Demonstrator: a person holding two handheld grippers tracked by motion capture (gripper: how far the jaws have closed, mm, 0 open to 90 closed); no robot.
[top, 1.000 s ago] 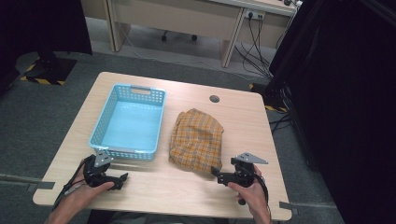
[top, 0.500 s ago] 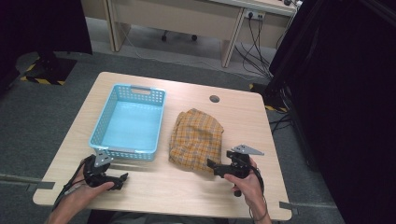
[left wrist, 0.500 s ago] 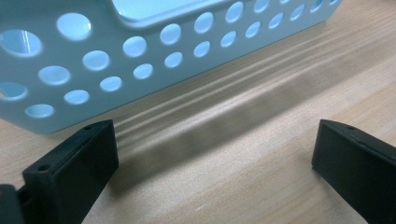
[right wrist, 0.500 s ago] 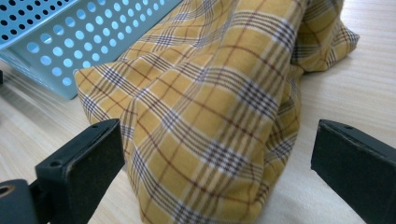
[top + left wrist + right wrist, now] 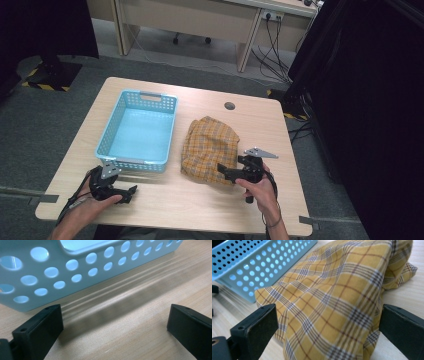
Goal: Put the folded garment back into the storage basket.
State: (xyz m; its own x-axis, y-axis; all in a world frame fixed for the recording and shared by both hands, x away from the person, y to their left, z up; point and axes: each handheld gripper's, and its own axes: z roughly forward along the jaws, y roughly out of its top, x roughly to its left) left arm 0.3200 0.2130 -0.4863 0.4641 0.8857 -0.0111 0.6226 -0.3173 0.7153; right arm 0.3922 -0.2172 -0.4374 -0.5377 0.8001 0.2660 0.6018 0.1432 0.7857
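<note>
A wooden table carries a blue basket left of centre and a crumpled yellow checked cloth at mid-frame. At the cloth's lower right edge, the right gripper has its jaws spread around the fabric. Lower left, the left gripper rests with jaws apart, near the basket.

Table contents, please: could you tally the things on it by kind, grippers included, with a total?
Blue perforated basket: 1
Yellow plaid cloth: 1
Handheld grippers: 2, the left gripper and the right gripper, both with jaws open
Total: 4
</note>
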